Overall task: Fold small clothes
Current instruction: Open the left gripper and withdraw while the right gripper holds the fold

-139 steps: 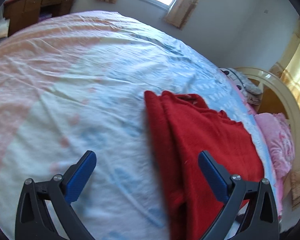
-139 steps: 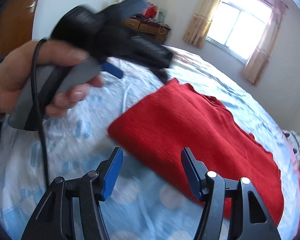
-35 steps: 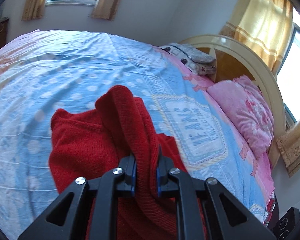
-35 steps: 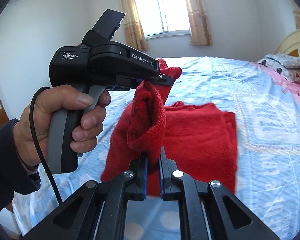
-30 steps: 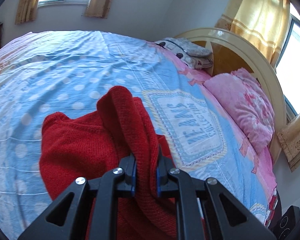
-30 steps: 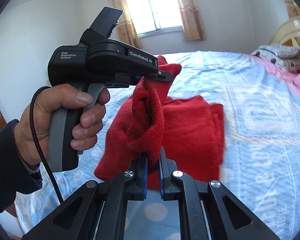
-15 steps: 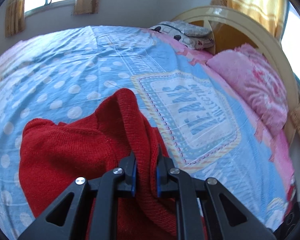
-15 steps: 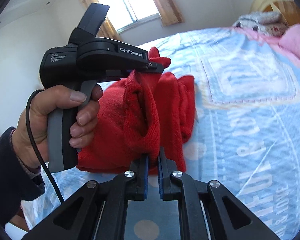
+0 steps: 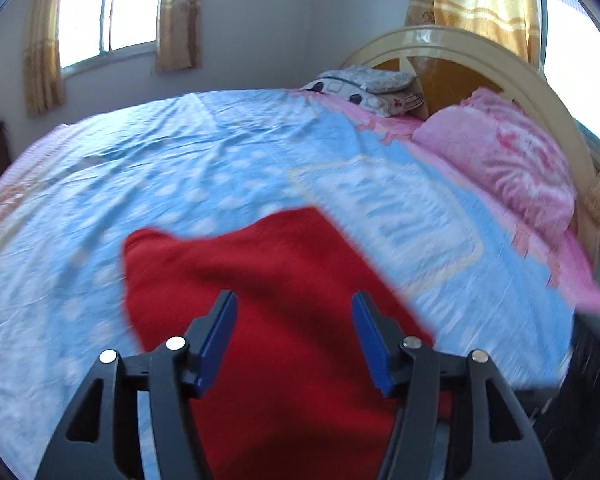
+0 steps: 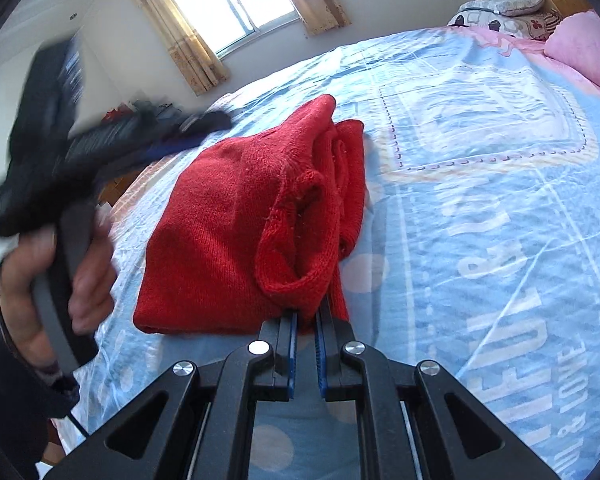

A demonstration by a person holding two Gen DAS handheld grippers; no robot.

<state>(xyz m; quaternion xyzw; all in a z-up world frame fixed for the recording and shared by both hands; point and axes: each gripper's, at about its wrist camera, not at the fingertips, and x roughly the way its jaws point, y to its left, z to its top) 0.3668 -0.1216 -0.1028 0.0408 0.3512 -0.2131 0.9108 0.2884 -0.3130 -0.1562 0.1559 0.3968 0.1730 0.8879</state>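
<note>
A red knitted sweater lies folded in a thick bundle on the blue dotted bedsheet. My right gripper is shut on the sweater's near edge, a fold of knit bulging up from between the blue pads. In the left wrist view the same sweater lies flat under my left gripper; its jaws are opening and nothing is pressed between them. In the right wrist view the left gripper is a blurred dark shape held in a person's hand left of the sweater.
A pink pillow and a grey patterned pillow lie against the curved cream headboard. Curtained windows stand beyond the bed. The bed's edge drops off at the lower right of the left wrist view.
My left gripper has let go of the sweater fold and its jaws have spread. The sweater dropped flat on the bed. The right gripper has sunk, still gripping its edge.
</note>
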